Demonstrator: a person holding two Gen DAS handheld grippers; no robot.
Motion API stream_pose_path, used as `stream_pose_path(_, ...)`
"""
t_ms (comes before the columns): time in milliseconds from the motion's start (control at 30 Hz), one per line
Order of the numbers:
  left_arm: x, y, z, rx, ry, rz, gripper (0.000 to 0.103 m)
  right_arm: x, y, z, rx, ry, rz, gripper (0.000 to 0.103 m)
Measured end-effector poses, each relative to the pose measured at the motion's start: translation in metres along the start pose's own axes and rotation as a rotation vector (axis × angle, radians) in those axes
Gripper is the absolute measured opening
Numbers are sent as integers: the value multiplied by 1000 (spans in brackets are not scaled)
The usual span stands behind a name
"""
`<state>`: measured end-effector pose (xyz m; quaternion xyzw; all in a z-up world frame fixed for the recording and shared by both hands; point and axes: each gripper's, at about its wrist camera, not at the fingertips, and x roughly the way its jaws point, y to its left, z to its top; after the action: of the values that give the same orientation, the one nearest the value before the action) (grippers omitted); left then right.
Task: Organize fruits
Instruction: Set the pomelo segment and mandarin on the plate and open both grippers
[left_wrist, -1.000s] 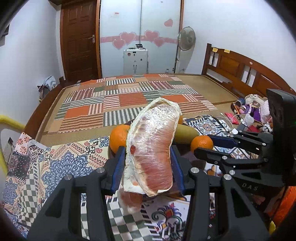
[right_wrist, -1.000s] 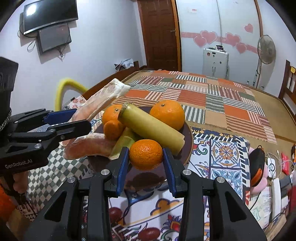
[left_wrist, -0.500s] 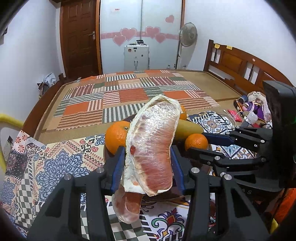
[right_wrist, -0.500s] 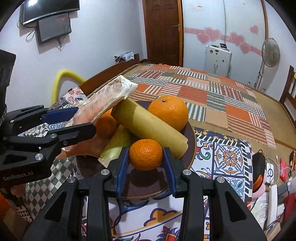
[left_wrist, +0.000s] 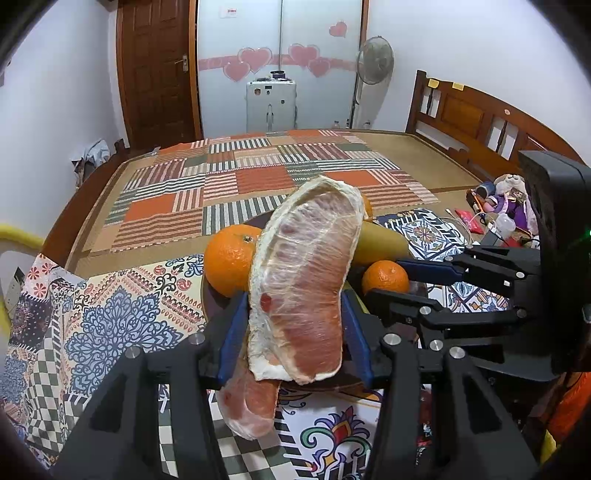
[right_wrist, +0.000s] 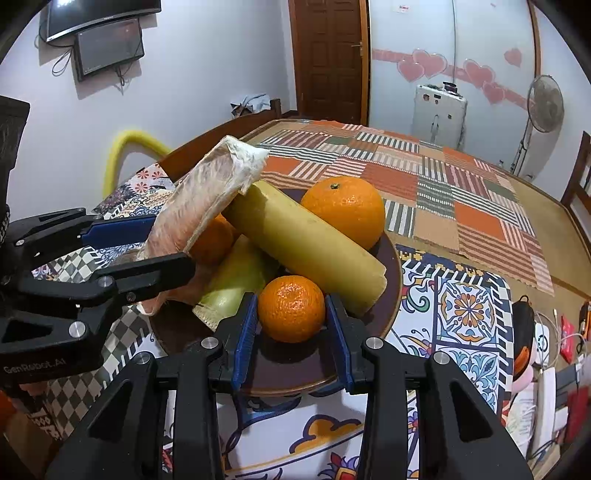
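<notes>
Left gripper (left_wrist: 295, 328) pinching a pomelo wedge (left_wrist: 303, 280), jaws just easing wider; right gripper (right_wrist: 291, 328) pinching a mandarin (right_wrist: 291, 308) on the plate (right_wrist: 295, 373).

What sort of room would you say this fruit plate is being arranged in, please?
Most likely a bedroom in a home: a wide wooden bed with a patchwork cover, a wall-mounted television and a standing fan show around the plate.

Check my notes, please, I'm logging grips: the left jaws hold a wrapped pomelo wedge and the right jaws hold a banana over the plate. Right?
Not quite. The right gripper holds a small orange, not a banana, as the right wrist view shows. The left gripper does hold the wrapped pomelo wedge, over the plate.
</notes>
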<state>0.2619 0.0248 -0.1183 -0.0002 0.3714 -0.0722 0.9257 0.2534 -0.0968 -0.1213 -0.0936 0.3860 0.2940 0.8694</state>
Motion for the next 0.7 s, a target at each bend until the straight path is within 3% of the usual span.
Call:
stream_pose_path(100, -3, 1, -1, -5, -1, 2, 57, 0, 2, 0, -3, 3, -11, 35)
stream_pose_path(333, -17, 1, 0, 5, -16, 14, 57, -17, 0, -1, 9, -29, -15, 41)
stream_pose_path(600, -53, -8, -6, 20, -62, 24, 57, -60, 6, -7, 5, -94, -62, 42)
stream_pose_path(700, -70, -15, -13, 25, -80, 19, 57, -76, 9, -13, 9, -119, -70, 48)
